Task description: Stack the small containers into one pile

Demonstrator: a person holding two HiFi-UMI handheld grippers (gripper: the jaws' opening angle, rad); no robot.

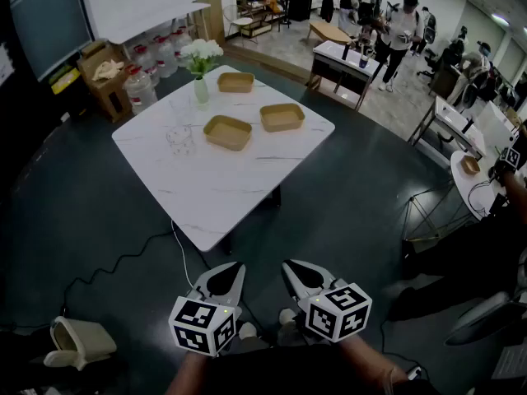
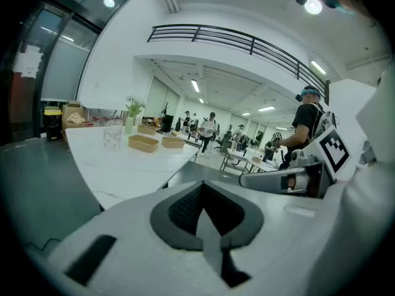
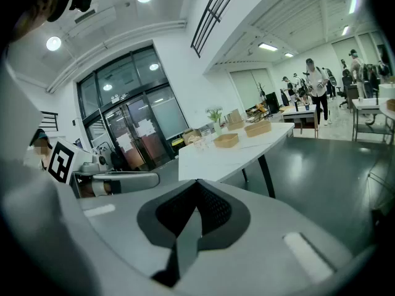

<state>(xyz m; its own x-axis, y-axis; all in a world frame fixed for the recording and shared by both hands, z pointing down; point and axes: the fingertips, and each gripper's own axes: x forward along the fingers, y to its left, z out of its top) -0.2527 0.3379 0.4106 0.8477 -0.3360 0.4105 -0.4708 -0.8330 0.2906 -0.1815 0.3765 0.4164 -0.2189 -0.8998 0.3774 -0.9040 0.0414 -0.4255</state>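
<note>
We stand back from the table (image 1: 216, 189), and no stacking has begun. The three containers lie apart on its far half. The far container (image 1: 236, 81) sits just right of the vase (image 1: 201, 89), and the right container (image 1: 282, 117) sits toward the right edge. The near container (image 1: 227, 132) is just left of that one, with a glass (image 1: 179, 139) near its left side. None sits inside another.

Our left hand-held gripper (image 1: 228, 276) hangs low over the floor, on the near side of the table, its jaws pressed together on nothing. The right hand-held gripper (image 1: 300, 275) hangs beside it, likewise closed and empty. Both are well apart from the containers.

We judge the step in hand to be the approach. The next move calls for stepping up to the table, spreading one pair of jaws, and pinching a container wall at its rim. The near and right containers look the handiest pair to nest first. The glass so close by asks for care on that side.
</note>
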